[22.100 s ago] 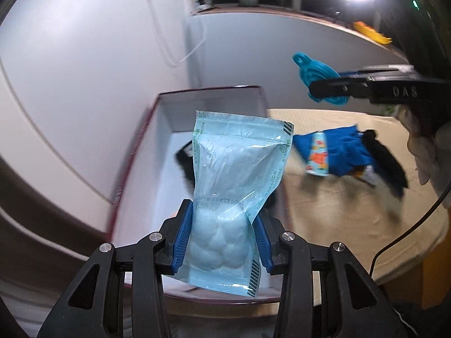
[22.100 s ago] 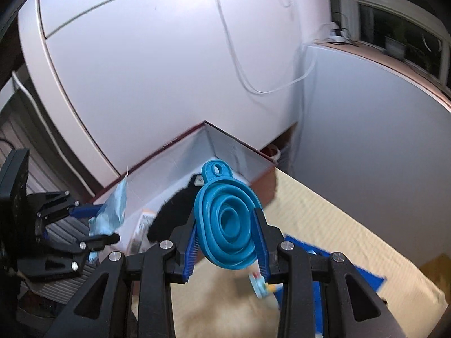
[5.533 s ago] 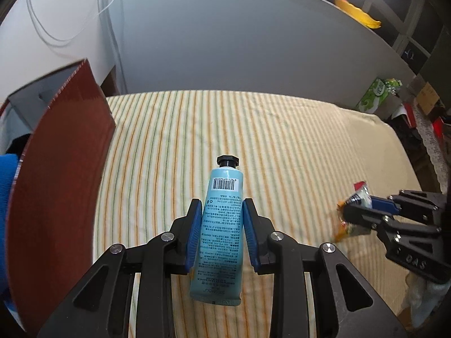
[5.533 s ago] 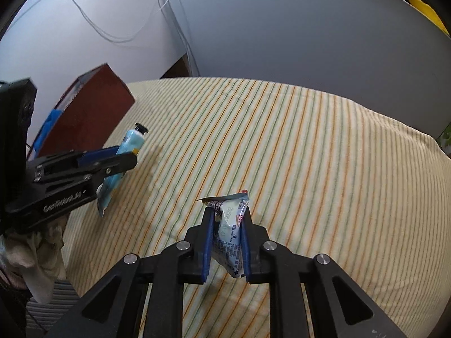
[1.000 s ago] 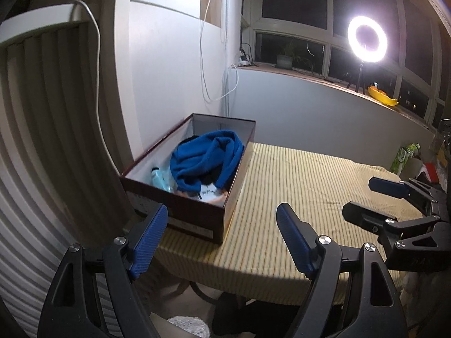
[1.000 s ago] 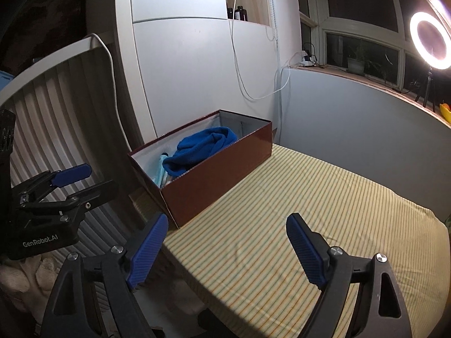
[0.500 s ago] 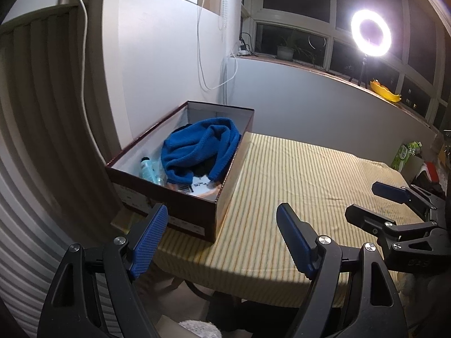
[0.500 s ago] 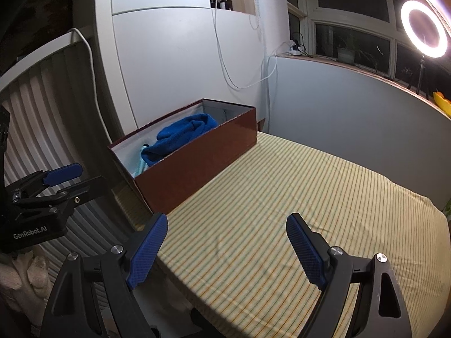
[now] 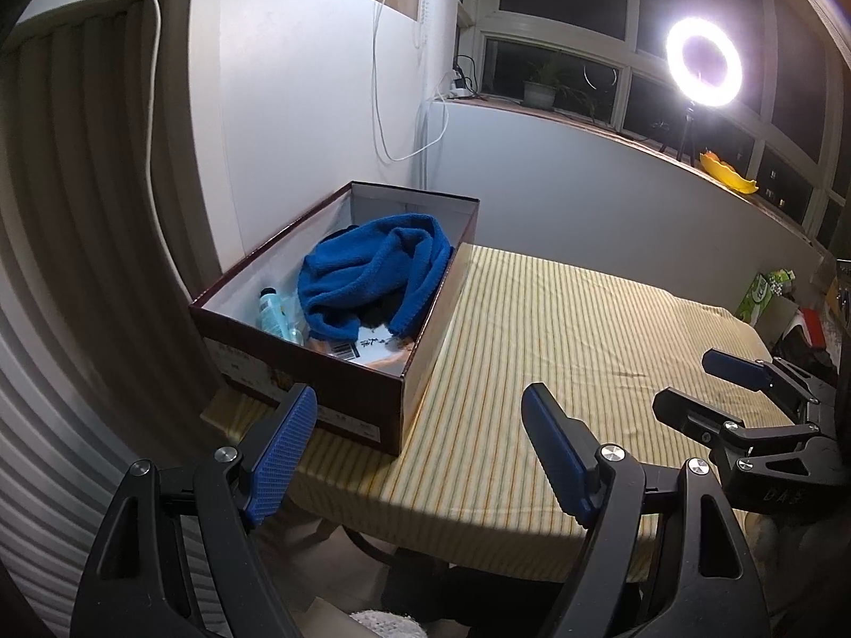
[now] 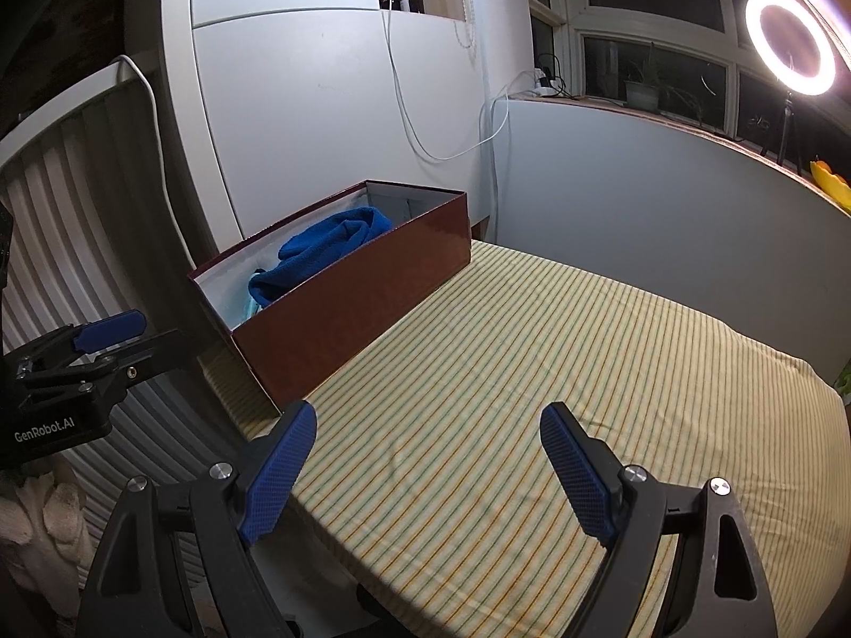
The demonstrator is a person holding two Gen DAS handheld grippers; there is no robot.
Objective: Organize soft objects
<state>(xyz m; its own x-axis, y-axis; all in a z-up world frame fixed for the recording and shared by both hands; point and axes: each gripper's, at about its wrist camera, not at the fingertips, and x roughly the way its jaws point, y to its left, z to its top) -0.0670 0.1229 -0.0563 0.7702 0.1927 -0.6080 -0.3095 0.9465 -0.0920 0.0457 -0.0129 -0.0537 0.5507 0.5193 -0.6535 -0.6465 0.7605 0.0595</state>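
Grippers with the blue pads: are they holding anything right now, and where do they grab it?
Nothing is held. The left gripper and the right gripper are both open and empty above the striped tablecloth.

The tube [image 9: 274, 313] and blue towel [image 9: 372, 271] now lie in the box [image 9: 340, 399]; both grippers, left gripper [image 9: 420, 452] and right gripper [image 10: 425, 470], are empty and wide apart.

Both wrist cameras look down, sharing the box [image 9: 340, 372] and table [image 10: 532, 372].

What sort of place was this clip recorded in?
Most likely a room in a home, perhaps an enclosed balcony, at night: dark windows above a sill with a potted plant, a table under a striped cloth, and a ring light for filming.
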